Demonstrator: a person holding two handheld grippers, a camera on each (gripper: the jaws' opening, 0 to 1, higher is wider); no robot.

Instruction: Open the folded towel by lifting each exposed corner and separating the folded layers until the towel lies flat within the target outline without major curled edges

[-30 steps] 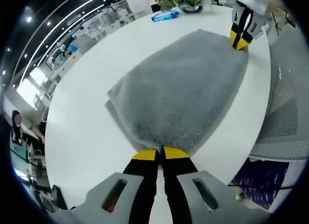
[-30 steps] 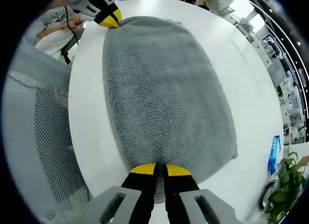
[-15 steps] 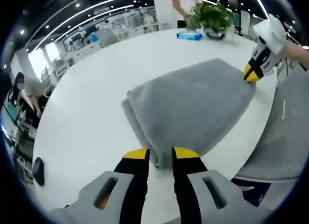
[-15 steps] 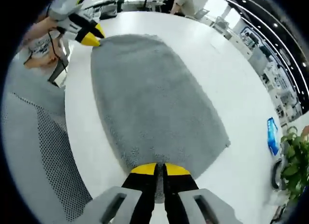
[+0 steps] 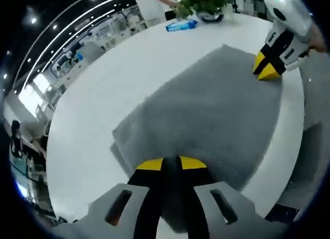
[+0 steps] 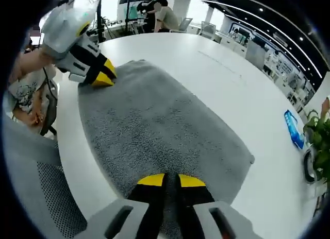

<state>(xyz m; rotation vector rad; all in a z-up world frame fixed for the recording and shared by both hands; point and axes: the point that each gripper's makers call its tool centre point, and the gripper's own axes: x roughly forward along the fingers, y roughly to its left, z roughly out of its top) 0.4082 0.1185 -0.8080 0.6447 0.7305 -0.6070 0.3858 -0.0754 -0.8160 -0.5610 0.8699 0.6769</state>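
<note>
1. Since half a second ago, the left gripper has closed: its yellow-tipped jaws, then parted beside the towel edge, now meet on the near corner of the grey towel, pinching the cloth between them.
2. Left gripper view: the towel spreads away from the jaws across the white table. A second layer edge shows at the lower left, just beneath the top layer, so the cloth is folded there.
3. At the far corner of the towel, the right gripper comes in from the upper right, its yellow tips on the cloth.
4. Right gripper view: the right gripper has its jaws nearly together, with the towel edge caught between them.
5. From this side the towel runs up and left to the left gripper, which rests on the opposite corner; a hand holds it.
6. Beyond the towel, toward the far rim of the table, lie a blue packet and a potted plant. In the left gripper view the packet lies just beside the plant.
7. A grey mesh chair stands just off the table edge, on the side where the grippers are held.
8. Desks, ceiling lights and seated people fill the room behind.
</note>
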